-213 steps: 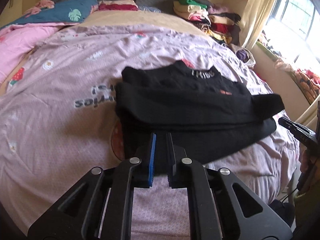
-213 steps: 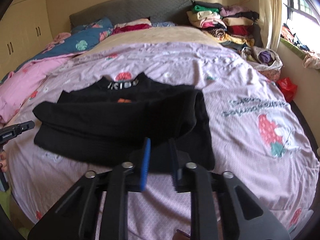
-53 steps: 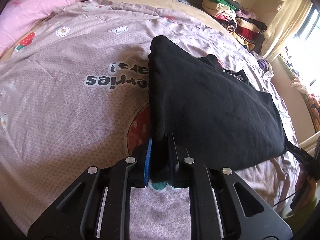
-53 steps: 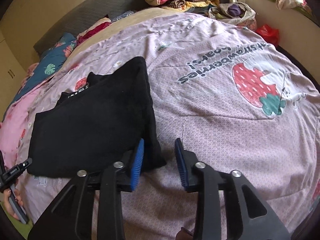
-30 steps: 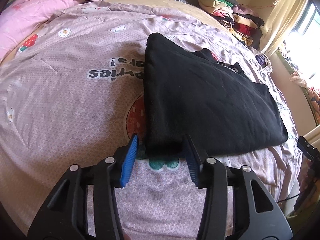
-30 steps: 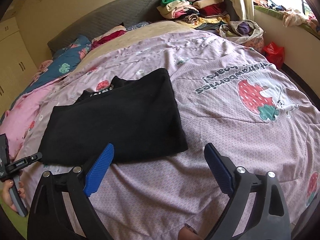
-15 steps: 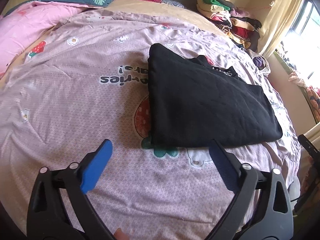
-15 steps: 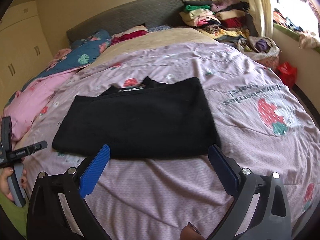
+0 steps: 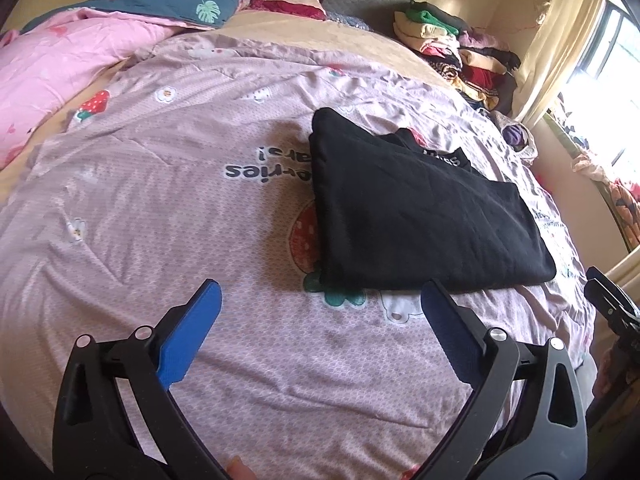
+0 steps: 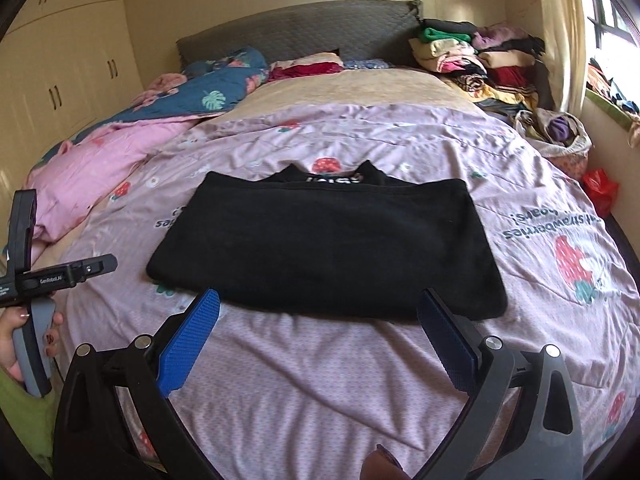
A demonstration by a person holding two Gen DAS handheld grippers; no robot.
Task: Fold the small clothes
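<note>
Here, both tools stand wide and empty: left gripper [image 9: 318, 312], right gripper [image 10: 318, 320]. Just beyond your tips, untouched, the black garment [image 10: 328, 244] lies flat on the lilac quilt [image 10: 320, 392], folded once. For fold 2, pinch 1 short edge squarely with both grippers.

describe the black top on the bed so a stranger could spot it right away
Start at the big bed with the lilac strawberry-print cover. The black top lies folded flat in a rectangle near its middle, collar toward the grey headboard. It is the only all-black piece lying alone, away from the colourful clothes pile.
</note>
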